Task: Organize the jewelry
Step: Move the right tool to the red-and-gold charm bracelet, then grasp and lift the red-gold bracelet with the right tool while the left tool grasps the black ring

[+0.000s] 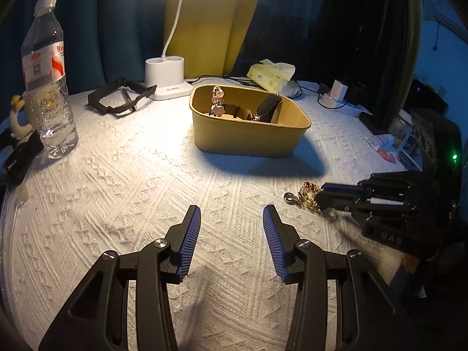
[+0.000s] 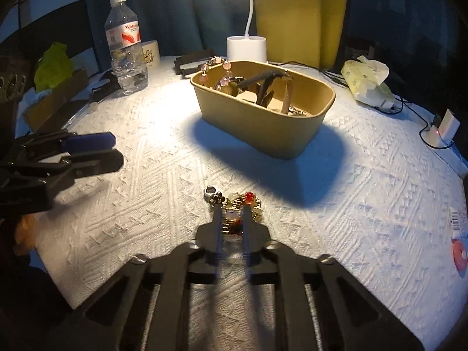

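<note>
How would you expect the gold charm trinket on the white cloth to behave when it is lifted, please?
The gold charm trinket looks like linked small pieces with a ring at one end, so it will probably dangle and swing rather than stay stiff. The right hand-held gripper pinches only part of it, so loose charms may sag. It looks small, so likely light, and its polished metal might slip.

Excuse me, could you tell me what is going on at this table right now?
A person is sorting jewelry with two handheld grippers. The right gripper has closed on a gold charm piece lying on the white cloth, just in front of the tan box that already holds several items. The left gripper hovers open over the cloth, holding nothing.
</note>
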The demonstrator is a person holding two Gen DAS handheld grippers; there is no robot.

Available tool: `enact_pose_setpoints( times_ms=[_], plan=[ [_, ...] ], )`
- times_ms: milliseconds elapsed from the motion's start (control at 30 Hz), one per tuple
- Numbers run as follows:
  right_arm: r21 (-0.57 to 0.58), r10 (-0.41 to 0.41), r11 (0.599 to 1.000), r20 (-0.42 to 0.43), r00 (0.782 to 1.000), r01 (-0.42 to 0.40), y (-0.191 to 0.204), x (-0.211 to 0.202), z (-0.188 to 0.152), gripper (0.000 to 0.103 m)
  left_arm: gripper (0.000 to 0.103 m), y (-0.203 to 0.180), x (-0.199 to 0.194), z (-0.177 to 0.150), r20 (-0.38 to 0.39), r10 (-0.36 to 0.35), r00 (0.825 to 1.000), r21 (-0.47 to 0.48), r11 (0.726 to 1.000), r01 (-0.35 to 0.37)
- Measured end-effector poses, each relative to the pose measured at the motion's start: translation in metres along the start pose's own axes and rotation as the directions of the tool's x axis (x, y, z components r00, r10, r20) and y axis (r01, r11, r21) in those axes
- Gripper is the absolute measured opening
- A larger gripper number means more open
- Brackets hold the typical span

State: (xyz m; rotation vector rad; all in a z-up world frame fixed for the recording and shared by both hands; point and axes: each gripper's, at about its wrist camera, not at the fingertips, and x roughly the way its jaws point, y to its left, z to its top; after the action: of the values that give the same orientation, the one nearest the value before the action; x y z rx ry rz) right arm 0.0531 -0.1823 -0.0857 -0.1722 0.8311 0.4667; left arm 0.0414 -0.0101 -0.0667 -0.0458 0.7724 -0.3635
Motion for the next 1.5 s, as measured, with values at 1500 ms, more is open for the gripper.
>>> enact_pose_setpoints(
  times_ms=[1500],
  plan=[
    [0.153,0.007,0.988,0.167,0.986,-0.033,-0.093,-0.053,-0.026,0.010,0.034,-0.118,0.071,0.004,-0.200,-0.044,0.979,0.291,0.951,0.102]
  ],
)
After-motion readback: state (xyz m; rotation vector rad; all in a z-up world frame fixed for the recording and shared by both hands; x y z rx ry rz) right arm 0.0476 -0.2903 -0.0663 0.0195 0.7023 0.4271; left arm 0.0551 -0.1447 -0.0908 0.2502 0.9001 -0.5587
